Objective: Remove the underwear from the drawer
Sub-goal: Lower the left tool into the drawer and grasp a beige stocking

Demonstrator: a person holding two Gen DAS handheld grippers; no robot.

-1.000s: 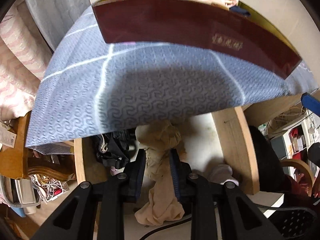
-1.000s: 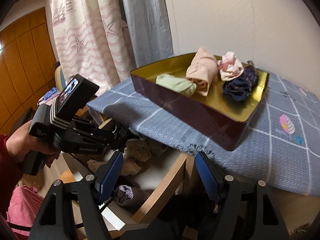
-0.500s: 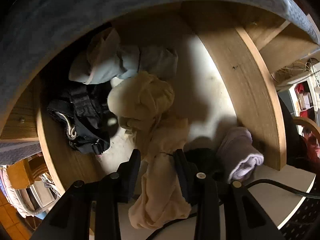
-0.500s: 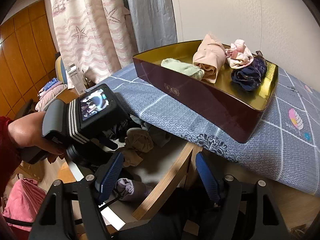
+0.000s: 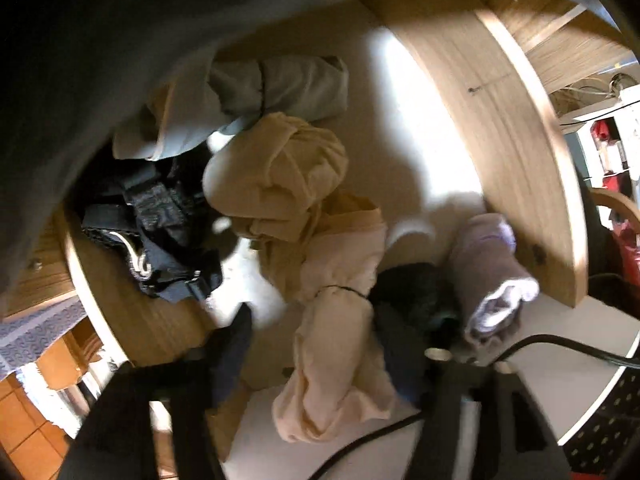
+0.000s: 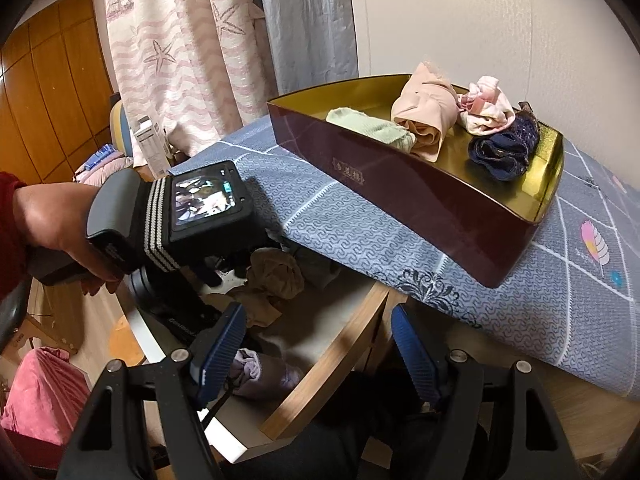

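While the left tongs [image 5: 320, 344] point down into the open drawer [image 5: 508, 168] with jaws spreading, the beige underwear [image 5: 336, 344] lies loose between them on the drawer floor, and the right tongs [image 6: 316, 356] hang wide and empty just outside the drawer.

beige underwear [image 5: 320, 248], maroon box [image 6: 420, 196], starfish-print curtain [image 6: 172, 52]

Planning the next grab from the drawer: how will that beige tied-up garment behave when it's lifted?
The beige garment is probably floppy: it lies crumpled and knotted, so the loose end would likely dangle. It looks thin, so likely light. It overlaps a dark item, which may drag along. The left claw is opening astride it, not yet pinching.
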